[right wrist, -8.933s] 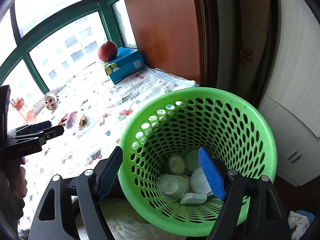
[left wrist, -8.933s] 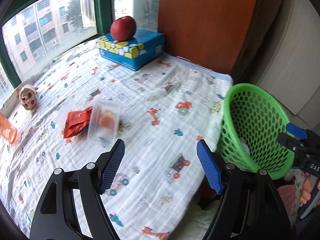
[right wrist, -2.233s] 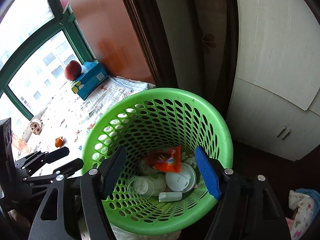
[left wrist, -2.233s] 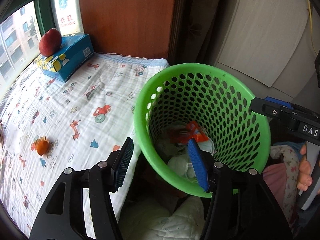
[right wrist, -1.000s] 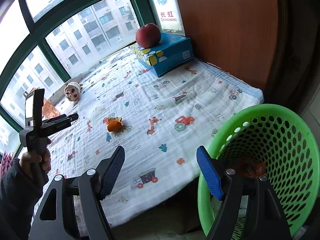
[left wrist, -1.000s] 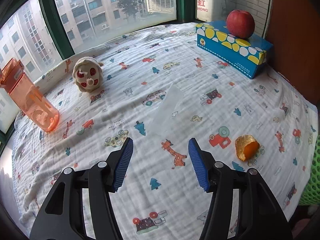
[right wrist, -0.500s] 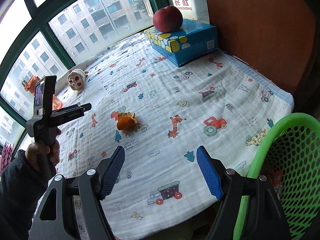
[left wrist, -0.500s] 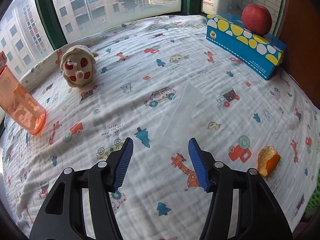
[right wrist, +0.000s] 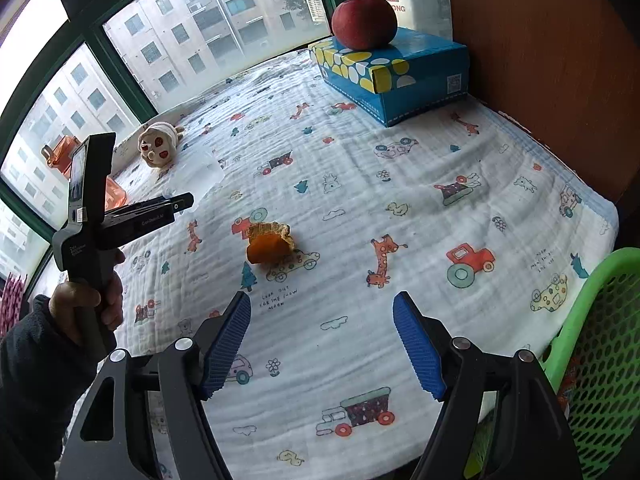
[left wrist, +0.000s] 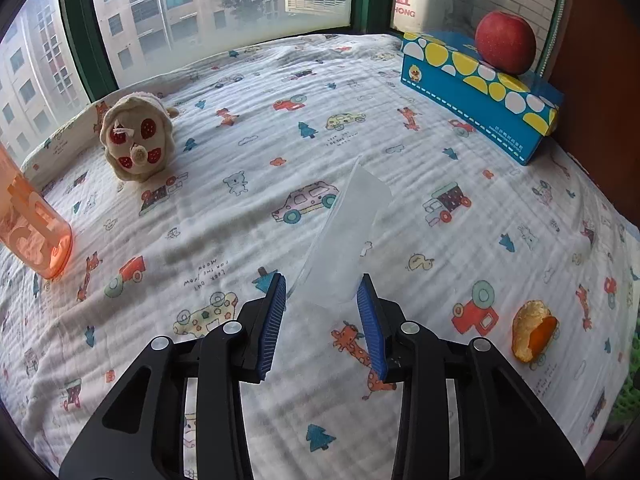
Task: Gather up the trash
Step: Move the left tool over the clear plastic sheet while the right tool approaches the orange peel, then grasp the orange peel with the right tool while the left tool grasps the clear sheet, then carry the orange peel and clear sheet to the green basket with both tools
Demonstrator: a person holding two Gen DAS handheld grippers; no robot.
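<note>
Trash first, going left to right. Far left by the window stands an orange bottle [left wrist: 34,236], then a soft toy [left wrist: 136,140]; both look like keepers, not trash.

Next comes the left gripper [left wrist: 322,312]. A clear plastic tray [left wrist: 346,236] lies flat on the cartoon blanket [left wrist: 240,152], and its near end sits between the blue pads. The jaws are closing on it, but I can't see them pressing yet, so I'd call it not grabbed. The tray looks v. light, thin and bendy, prob. slippery too. Best hold is that near short edge, w/ a soft pinch so it doesn't crumple or pop out.

Further right lies an orange peel [right wrist: 268,242], well apart from the tray. It looks light, curled and a bit soft. Pinch it across the curled sides.

The right gripper [right wrist: 322,340] hangs above the blanket w/ jaws wide and nothing in them; the peel is ahead of it.

Far right, the green basket [right wrist: 592,344] waits at the blanket's edge. At the back, an apple [right wrist: 364,20] sits on a blue box [right wrist: 400,76].
</note>
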